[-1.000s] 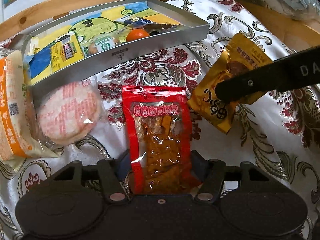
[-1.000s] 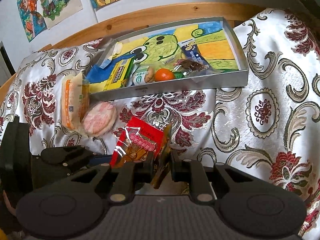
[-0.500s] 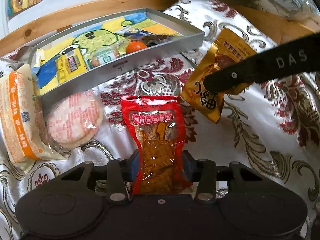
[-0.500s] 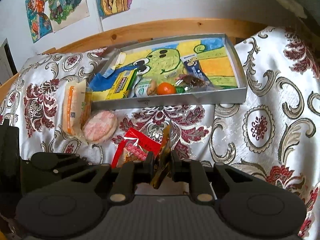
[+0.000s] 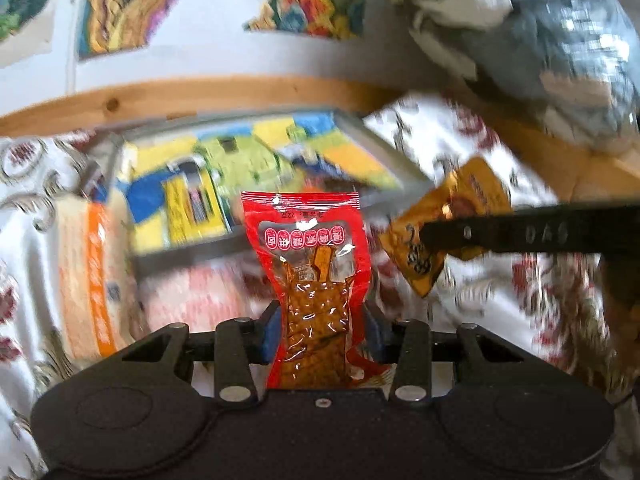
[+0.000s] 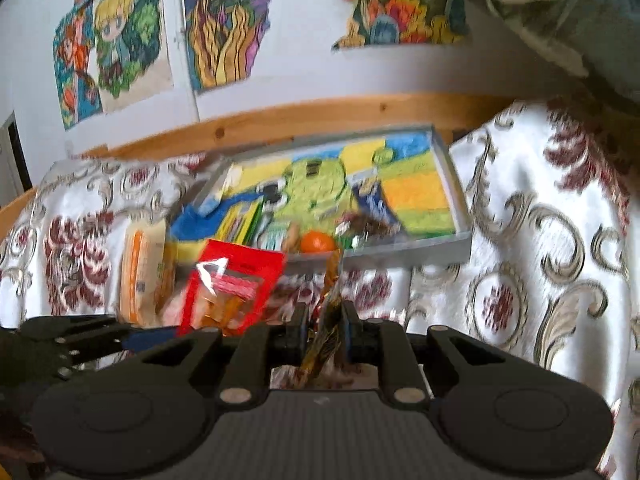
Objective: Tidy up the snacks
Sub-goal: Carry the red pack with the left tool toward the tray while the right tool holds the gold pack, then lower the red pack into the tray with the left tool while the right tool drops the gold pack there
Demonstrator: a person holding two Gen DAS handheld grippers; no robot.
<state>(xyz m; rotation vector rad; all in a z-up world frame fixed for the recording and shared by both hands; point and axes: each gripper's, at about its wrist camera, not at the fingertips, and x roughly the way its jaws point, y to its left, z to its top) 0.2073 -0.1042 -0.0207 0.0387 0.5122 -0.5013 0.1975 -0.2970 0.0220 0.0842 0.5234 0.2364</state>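
Nearest me, my left gripper (image 5: pixel 320 320) pinches the lower half of the red snack pouch (image 5: pixel 310 264), which stands upright, lifted clear of the patterned cloth (image 5: pixel 500 308). My right gripper (image 6: pixel 324 330) is pressed onto the yellow snack packet (image 5: pixel 448 220), held edge-on between its fingers, just right of the red one. Beyond both sits the grey tray (image 6: pixel 424 248), holding an orange fruit (image 6: pixel 318 242) among blurred wrappers. Farther back runs a wooden rail (image 6: pixel 320 116), then drawings (image 6: pixel 114 40) on the wall.
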